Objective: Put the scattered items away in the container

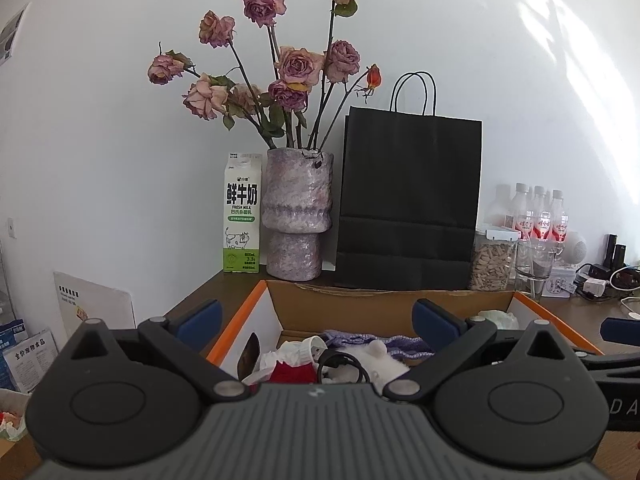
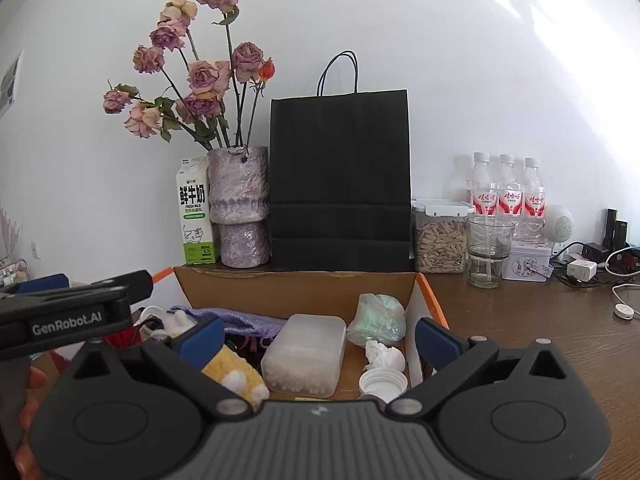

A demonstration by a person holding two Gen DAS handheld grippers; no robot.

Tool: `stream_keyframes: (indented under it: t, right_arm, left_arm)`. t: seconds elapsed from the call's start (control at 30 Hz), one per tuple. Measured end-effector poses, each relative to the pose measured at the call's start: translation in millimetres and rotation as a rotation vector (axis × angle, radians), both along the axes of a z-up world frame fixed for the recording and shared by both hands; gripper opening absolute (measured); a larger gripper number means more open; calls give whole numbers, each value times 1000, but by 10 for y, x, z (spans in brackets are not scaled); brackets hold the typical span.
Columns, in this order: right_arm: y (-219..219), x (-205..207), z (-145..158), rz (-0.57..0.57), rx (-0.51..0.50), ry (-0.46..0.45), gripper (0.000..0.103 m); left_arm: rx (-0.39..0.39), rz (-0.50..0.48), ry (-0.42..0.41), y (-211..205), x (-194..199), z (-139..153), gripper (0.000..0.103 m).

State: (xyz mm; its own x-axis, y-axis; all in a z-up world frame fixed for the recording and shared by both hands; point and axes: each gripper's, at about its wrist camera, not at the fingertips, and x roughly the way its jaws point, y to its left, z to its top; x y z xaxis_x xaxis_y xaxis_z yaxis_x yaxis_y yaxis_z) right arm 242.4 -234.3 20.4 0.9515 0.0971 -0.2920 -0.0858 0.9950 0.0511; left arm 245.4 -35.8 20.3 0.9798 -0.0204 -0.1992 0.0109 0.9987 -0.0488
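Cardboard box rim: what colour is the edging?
Orange, over white outer sides on the cardboard box; clearest in the right wrist view.

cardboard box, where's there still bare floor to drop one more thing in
Little room. In the cardboard box, a bare strip runs between the translucent plastic case and the crumpled tissue. The left half is crowded with the purple cloth and yellow plush.

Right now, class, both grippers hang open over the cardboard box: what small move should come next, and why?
Probably draw both back from the cardboard box. The left gripper and right gripper gape empty, the plastic tub and yellow plush already lie inside, and no loose item shows nearby.
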Motion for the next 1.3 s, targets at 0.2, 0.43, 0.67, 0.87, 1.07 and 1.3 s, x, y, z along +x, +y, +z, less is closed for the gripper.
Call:
stream_keyframes:
  t: [0.2,0.43,0.67,0.87,1.07,1.3]
  right_arm:
    - [9,-85,79,0,-1,-19,102]
    - [22,-360,292,6,19,8,102]
    - [42,-905,473,13,5,63,102]
    - [20,-1521,514,35,-10,100,102]
    - [28,-2067,501,44,15,141,102]
    - [97,-2397,414,59,14,162,103]
  left_arm:
    - [5,-5,7,0,-55,52,103]
    - [11,-32,63,79,-352,235,103]
    - [38,-82,137,54,-903,424,103]
    - [45,-137,220,27,-1478,436,103]
    - [11,-117,277,0,-1981,352,103]
    - [21,-79,301,0,-2190,294,103]
